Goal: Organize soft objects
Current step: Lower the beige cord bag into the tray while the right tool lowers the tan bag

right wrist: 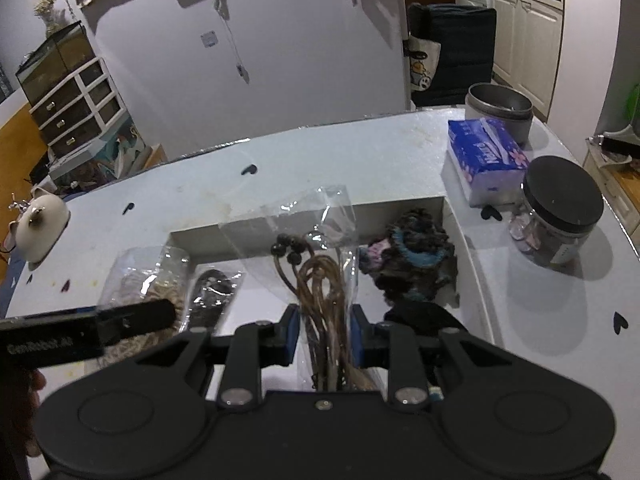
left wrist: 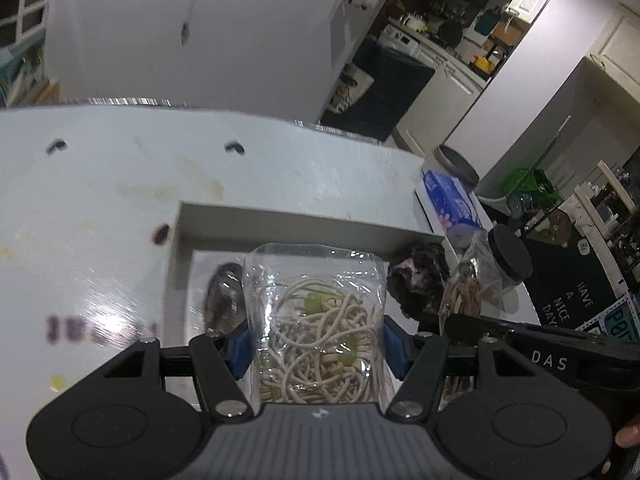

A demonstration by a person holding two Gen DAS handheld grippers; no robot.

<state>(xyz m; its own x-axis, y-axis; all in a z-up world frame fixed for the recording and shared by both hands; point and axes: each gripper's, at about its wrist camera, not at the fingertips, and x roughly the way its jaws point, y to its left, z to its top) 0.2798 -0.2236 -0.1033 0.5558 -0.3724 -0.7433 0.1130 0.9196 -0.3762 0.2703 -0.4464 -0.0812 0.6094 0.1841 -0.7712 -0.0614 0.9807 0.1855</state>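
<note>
Bags fill both our hands: the left gripper [left wrist: 316, 344] is clamped on the pouch of cream hair ties [left wrist: 316, 332], the right gripper [right wrist: 325, 340] on the pouch of brown ties [right wrist: 320, 292], each held over the shallow box [right wrist: 400, 206] on the desk [right wrist: 360, 152], likely for sorting beside the scrunchies [right wrist: 408, 256].

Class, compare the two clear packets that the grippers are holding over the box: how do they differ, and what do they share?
The left gripper holds a packet of pale cream bands with green bits; the right gripper holds a packet of brown bands with dark beads. The cream bands lie in a tangled heap, while the brown bands run long and bundled. Both are clear plastic, pinched between blue pads above the white box.
</note>
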